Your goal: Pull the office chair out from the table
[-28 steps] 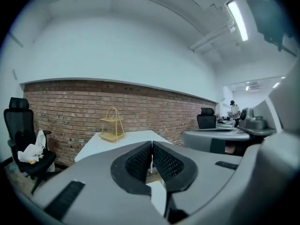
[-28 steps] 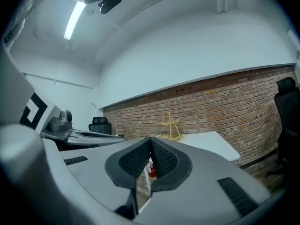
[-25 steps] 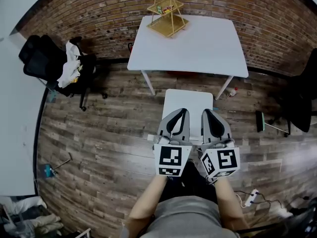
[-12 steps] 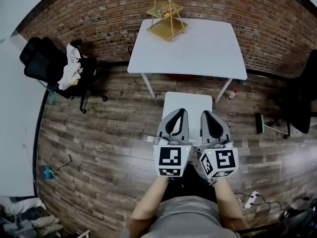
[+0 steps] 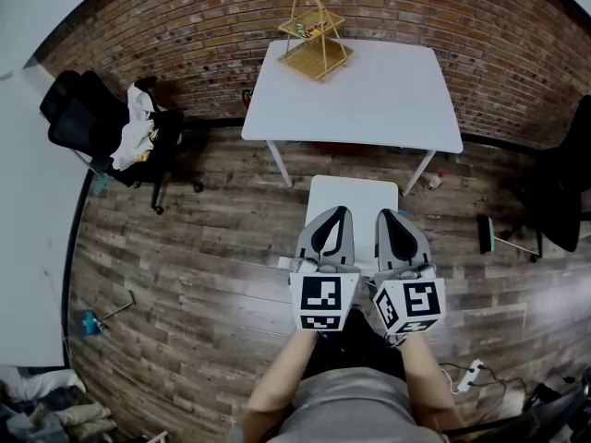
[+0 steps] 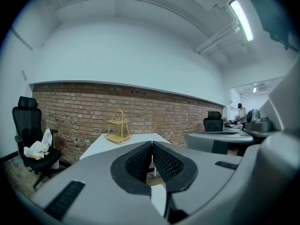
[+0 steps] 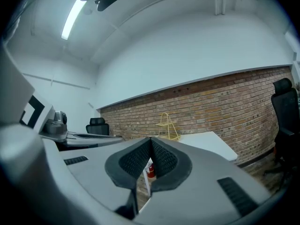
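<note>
A black office chair (image 5: 92, 123) (image 6: 28, 135) stands at the left by the brick wall, next to a white desk edge (image 5: 28, 201), with a white cloth (image 5: 134, 127) on its seat. My left gripper (image 5: 338, 212) (image 6: 152, 143) and right gripper (image 5: 383, 214) (image 7: 150, 139) are held side by side in front of me, both shut with nothing between the pads. They point towards the white table (image 5: 369, 90) and hang over a small white square surface (image 5: 353, 194). Both are far from the chair.
A yellow wire basket stand (image 5: 312, 30) (image 6: 117, 125) (image 7: 168, 125) sits on the white table's far left corner. Another black chair (image 5: 563, 183) (image 7: 286, 111) stands at the right. A broom head (image 5: 488, 227) and a power strip (image 5: 466, 369) lie on the wooden floor.
</note>
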